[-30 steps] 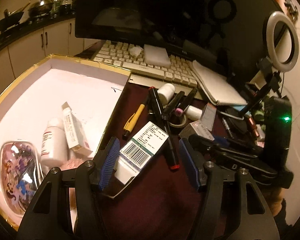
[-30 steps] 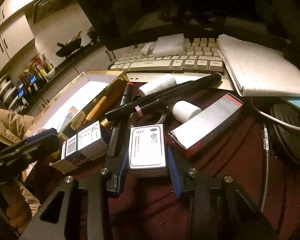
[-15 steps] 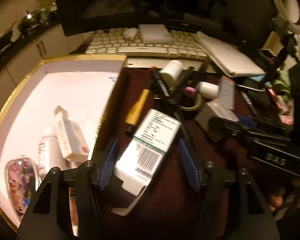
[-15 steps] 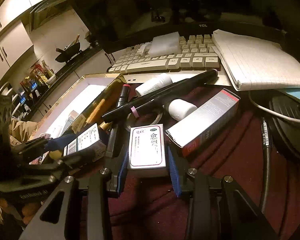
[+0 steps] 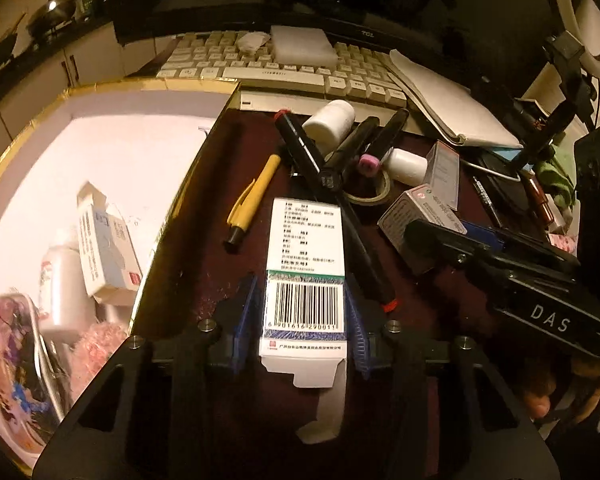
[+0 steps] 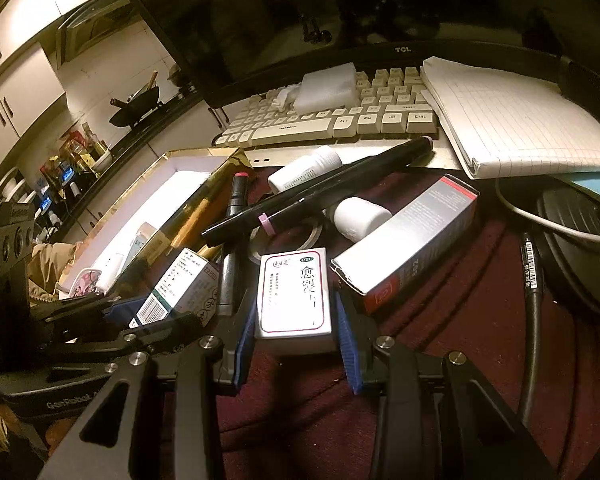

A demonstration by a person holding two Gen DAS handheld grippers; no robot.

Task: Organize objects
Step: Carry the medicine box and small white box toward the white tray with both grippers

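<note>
Barcode box [image 5: 305, 280] gripped, left tool [image 5: 300, 320] (barcode facing left camera only).

White barcode-printed medicine carton [image 5: 305, 280], end flap hanging open, sits lengthwise on the maroon cloth. Just right, a small white carton with black Chinese characters [image 6: 294, 294] lies flat, face up.

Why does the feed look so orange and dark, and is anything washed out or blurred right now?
Left wrist view: warm dim light, the white inside of the gold-edged open box glares, while the white barcode carton between the jaws reads sharp. Right wrist view: same amber cast, the black monitor screen shows only reflections, and fisheye bends the beige keyboard; the white Chinese-labelled box is crisp.
</note>
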